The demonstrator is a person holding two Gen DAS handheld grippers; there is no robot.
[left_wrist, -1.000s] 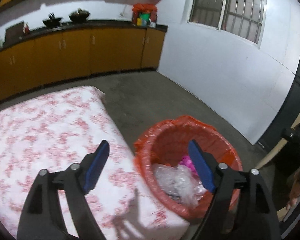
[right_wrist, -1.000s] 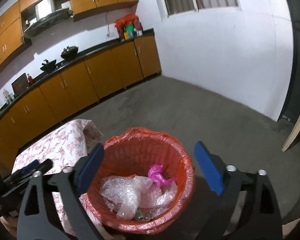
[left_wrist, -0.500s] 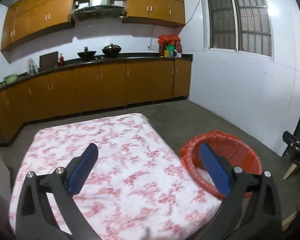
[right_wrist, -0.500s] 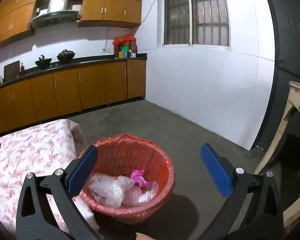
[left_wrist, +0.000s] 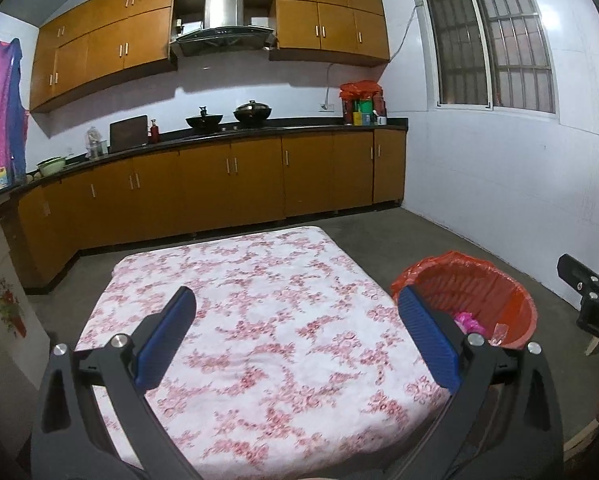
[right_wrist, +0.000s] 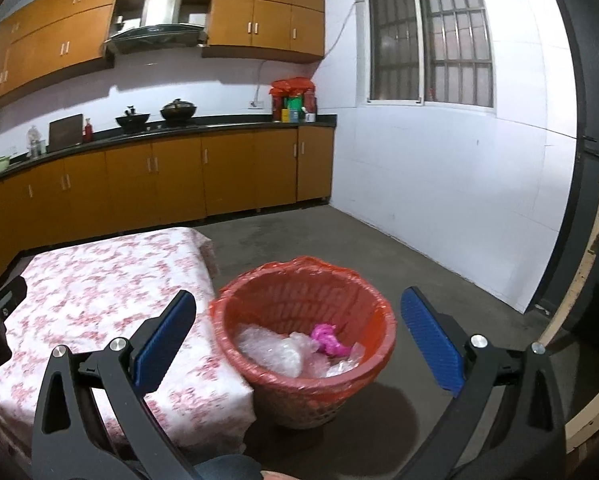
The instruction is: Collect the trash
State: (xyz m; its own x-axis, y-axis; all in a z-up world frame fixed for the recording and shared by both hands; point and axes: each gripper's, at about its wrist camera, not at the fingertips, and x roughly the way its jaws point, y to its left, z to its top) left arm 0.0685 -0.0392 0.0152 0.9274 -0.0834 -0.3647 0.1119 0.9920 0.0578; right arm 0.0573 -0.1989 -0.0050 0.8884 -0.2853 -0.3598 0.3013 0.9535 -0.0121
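A red bin [right_wrist: 303,336] lined with a red bag stands on the floor beside a low table [right_wrist: 91,300] with a pink floral cloth. Clear plastic wrap [right_wrist: 275,350] and a pink scrap [right_wrist: 329,338] lie inside it. My right gripper [right_wrist: 297,334] is open and empty, held above and in front of the bin. My left gripper [left_wrist: 295,330] is open and empty above the table [left_wrist: 259,300]. The bin [left_wrist: 479,296] shows at the right of the left wrist view. No trash shows on the cloth.
Orange kitchen cabinets [left_wrist: 219,184] with a dark counter run along the back wall. A white wall [right_wrist: 439,200] with a barred window is on the right. A wooden frame [right_wrist: 587,280] stands at the far right. The floor is grey concrete [right_wrist: 299,232].
Both grippers have pulled back and tilted up from the bin. The left one now looks over the table and kitchen. Both stay open and empty.
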